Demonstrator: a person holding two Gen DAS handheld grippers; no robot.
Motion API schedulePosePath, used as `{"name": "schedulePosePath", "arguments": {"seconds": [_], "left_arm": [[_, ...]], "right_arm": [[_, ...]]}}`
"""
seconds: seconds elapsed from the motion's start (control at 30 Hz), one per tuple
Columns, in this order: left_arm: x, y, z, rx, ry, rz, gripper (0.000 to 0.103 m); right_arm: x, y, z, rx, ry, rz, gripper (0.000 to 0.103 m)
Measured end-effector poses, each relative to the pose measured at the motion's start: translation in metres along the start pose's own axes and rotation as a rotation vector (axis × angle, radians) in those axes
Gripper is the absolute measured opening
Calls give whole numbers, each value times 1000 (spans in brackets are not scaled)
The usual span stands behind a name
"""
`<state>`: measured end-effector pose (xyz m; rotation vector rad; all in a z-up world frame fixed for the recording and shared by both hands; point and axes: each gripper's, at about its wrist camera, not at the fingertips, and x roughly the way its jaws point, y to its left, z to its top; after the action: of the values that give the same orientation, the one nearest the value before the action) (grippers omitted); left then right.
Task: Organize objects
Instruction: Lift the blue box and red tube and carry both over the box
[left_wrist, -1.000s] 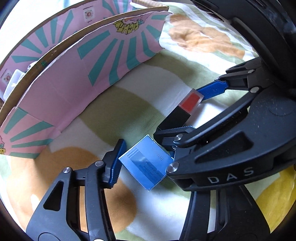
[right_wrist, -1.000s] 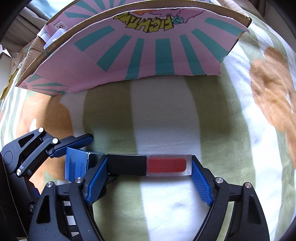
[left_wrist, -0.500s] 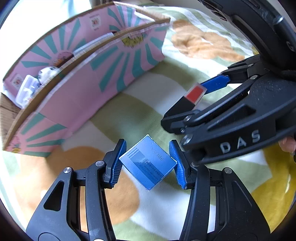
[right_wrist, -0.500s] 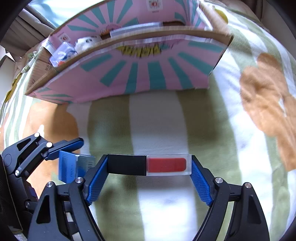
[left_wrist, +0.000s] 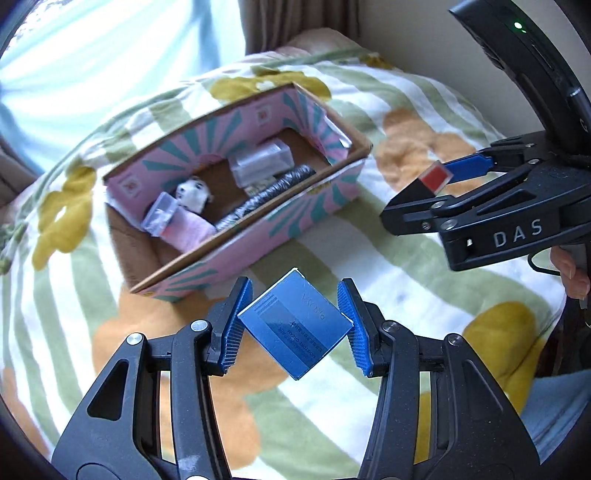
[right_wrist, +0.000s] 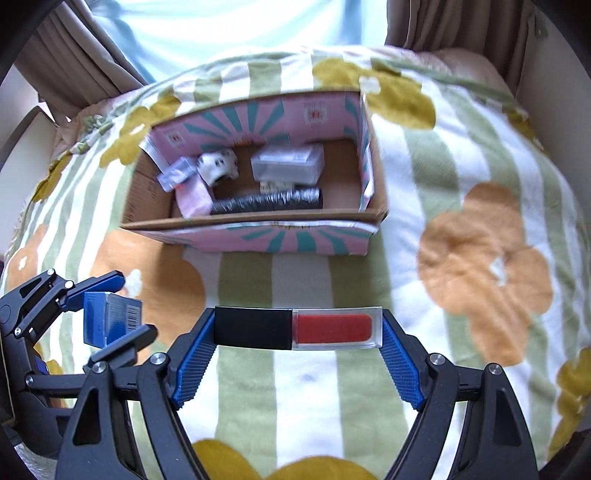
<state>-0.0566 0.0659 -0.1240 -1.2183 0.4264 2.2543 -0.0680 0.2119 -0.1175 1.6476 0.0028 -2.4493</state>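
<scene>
Lying crosswise in right gripper (right_wrist: 297, 328), lip gloss tube (right_wrist: 297, 328), cap leftward

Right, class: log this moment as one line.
left claw: shut on blue box | right claw: shut on red lip tube | both held above blanket, short of pink box

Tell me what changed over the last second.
Both tools rose away from the blanket, so the pink box now shows its open inside. Unchanged: left tool clamps the blue carton, right tool clamps the red lip-gloss tube; nothing released.
</scene>
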Motion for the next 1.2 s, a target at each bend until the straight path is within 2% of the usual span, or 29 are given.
{"name": "schedulePosePath", "arguments": {"seconds": [0.3,0.6,0.7,0.9,1.2], "left_arm": [[-72,-5,13,-202,14,72,45],[-104,-8,2,-377,17,118,45],[-106,-8,-3,-381,23,143,45],[-109,1,-6,-419,27,149,45],[-104,18,4,-458,34,157,45]], "right_arm": [[-67,5,-3,-45,-35,-1,80],[-102,11,-24,-73,-68,-19,80],[-104,11,-27,-72,-75,-20,80],[-105,10,-25,-67,-80,-8,80],[-101,13,-8,-81,-76,-2,80]]}}
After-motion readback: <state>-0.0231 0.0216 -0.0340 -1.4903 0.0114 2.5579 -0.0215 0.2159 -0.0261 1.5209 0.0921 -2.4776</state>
